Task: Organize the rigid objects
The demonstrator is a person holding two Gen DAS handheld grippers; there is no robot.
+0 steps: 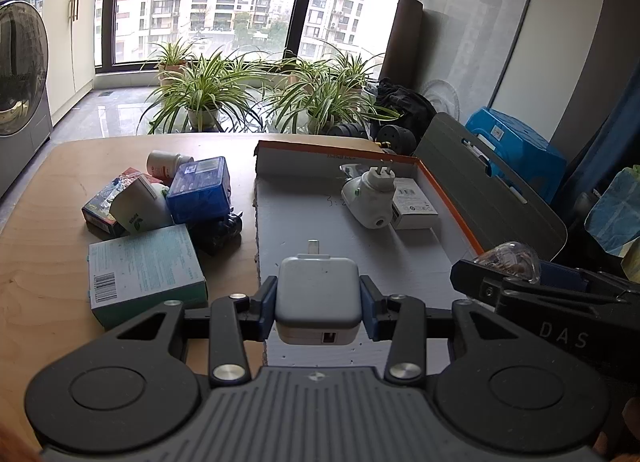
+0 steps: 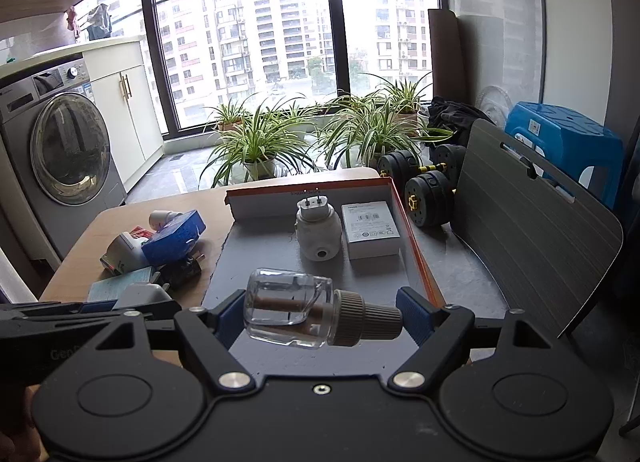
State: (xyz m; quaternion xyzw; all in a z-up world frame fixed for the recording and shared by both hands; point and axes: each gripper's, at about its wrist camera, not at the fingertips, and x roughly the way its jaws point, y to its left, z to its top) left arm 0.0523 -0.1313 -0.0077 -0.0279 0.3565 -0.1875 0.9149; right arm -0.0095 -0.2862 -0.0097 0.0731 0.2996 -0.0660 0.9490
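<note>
My left gripper (image 1: 318,304) is shut on a white USB charger (image 1: 318,290), held just above the near end of a grey tray with an orange rim (image 1: 448,197). My right gripper (image 2: 320,318) is shut on a clear glass bottle with a beige cap (image 2: 292,312). The bottle lies sideways, pressed end to end between the blue pads, over the tray (image 2: 260,254). At the tray's far end lie a white plug-in device (image 2: 319,229) and a small white box (image 2: 370,234). Left of the tray is a pile: blue box (image 1: 200,189), teal box (image 1: 144,266), white bottle (image 1: 164,163).
The wooden table (image 1: 48,229) ends close on the left. A grey slatted board (image 2: 532,229) leans at the right of the tray, with dumbbells (image 2: 428,197) and a blue stool (image 2: 568,141) behind. Potted plants (image 2: 260,145) and a washing machine (image 2: 68,149) stand beyond the table.
</note>
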